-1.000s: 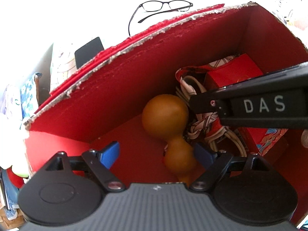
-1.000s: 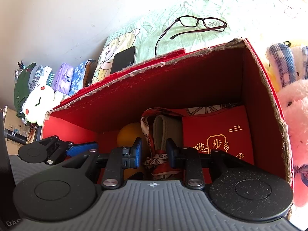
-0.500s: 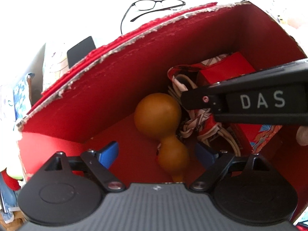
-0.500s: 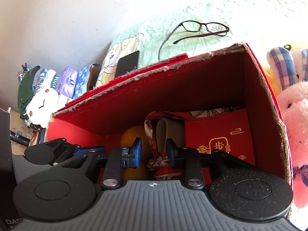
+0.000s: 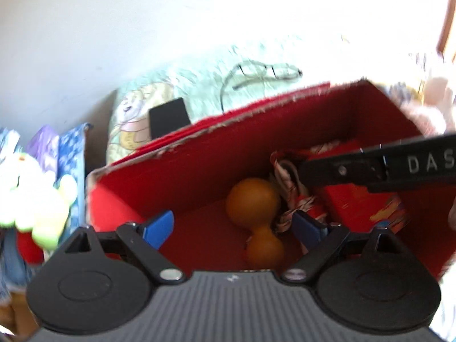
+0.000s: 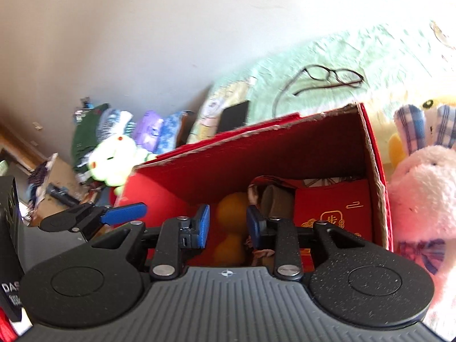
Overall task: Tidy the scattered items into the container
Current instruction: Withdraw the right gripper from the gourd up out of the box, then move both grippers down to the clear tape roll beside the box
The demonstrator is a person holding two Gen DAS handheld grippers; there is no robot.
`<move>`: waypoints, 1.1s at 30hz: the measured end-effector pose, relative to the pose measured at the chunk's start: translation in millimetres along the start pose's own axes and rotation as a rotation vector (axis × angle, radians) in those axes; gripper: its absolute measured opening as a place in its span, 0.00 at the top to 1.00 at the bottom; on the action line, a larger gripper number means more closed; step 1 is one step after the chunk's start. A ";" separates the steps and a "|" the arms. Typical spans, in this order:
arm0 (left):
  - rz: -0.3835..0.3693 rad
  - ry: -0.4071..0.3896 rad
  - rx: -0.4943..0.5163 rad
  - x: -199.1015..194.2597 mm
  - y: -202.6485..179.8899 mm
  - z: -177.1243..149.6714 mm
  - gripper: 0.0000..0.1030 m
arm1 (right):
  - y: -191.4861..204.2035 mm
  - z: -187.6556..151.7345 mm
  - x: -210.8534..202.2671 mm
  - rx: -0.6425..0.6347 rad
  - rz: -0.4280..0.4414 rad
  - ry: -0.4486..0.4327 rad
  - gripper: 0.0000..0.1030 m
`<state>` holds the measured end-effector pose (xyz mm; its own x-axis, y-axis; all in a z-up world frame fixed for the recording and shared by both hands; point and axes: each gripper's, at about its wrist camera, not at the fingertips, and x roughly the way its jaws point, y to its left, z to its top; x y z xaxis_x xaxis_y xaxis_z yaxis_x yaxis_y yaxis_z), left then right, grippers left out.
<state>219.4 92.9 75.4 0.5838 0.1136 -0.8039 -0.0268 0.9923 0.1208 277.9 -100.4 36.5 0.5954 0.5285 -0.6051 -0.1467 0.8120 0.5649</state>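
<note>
While both grippers sit over the red box (image 5: 285,142), nothing is gripped.
Left view: left gripper (image 5: 233,225) opening wide, empty; gourd (image 5: 253,205) rests inside; lift straight clear. Right view: right gripper (image 6: 228,228) part-open, empty; fetch glasses (image 6: 330,79) lying beyond the far wall.

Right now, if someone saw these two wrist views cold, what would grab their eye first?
The open red box fills the middle of both views, with an orange gourd lying on its floor beside a patterned scarf and a red packet. Both hand-held grippers sit at its near edge holding nothing: the left hand-held gripper is opening wide, the right hand-held gripper stands narrower. Behind the box, glasses lie on green bedding.
</note>
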 end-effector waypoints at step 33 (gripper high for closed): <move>0.162 -0.027 -0.497 -70.0 -4.9 -180.6 0.31 | 39.4 -105.0 -20.2 -0.292 0.312 0.209 0.66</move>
<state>32.2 88.9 25.8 0.5606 0.2733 -0.7817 -0.4969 0.8661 -0.0536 177.2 -53.1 12.1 0.3208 0.7722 -0.5484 -0.5272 0.6266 0.5740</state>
